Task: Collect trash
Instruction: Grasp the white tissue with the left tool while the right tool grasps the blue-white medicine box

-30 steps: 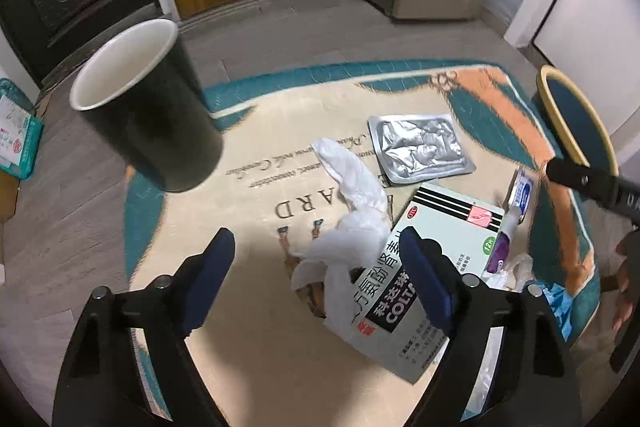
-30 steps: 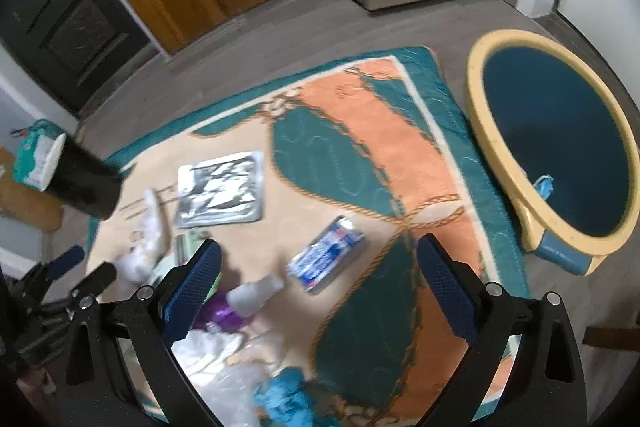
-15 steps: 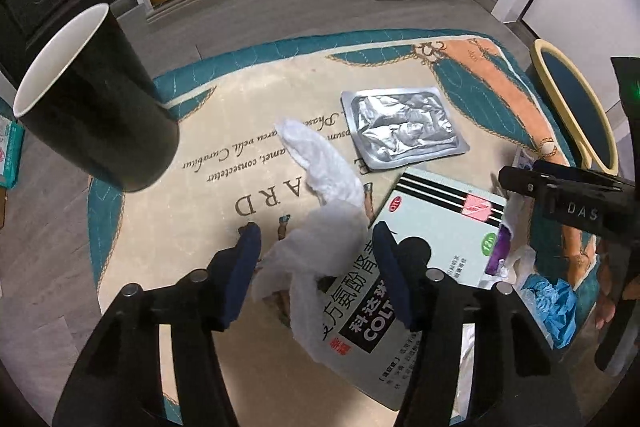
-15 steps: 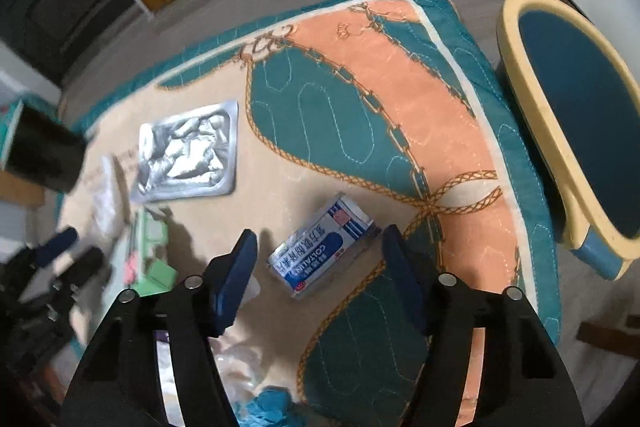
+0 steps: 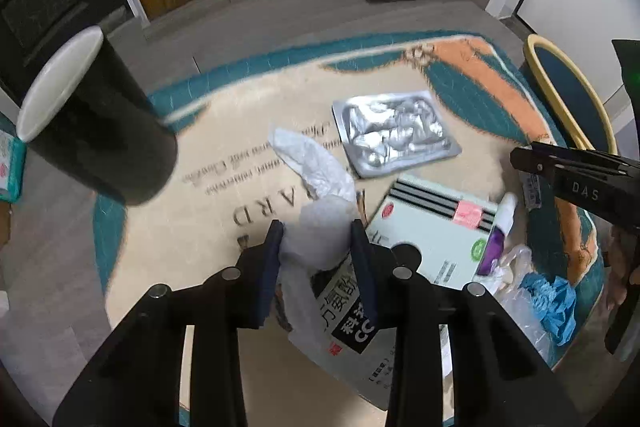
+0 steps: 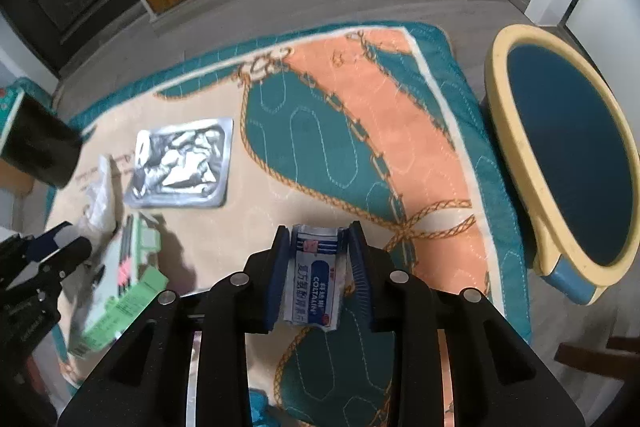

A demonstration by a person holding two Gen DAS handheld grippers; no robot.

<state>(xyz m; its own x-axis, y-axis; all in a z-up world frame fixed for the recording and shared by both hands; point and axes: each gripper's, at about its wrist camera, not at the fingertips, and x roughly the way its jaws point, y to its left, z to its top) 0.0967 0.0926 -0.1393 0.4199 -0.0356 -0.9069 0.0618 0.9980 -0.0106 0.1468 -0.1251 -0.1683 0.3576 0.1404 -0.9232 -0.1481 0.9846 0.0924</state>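
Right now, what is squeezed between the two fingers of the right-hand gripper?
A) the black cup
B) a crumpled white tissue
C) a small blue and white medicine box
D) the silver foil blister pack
C: in the right wrist view the right gripper has just been closing, and its pads sit against both sides of the small blue and white medicine box.

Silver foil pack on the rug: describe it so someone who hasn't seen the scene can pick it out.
Start at the patterned rug with the teal border. On its cream part, beyond the white crumpled tissue and the flat white medicine box, lies the silver foil pack. It is the only shiny metallic item: a flat, crinkled rectangle lying alone, touched by neither gripper.
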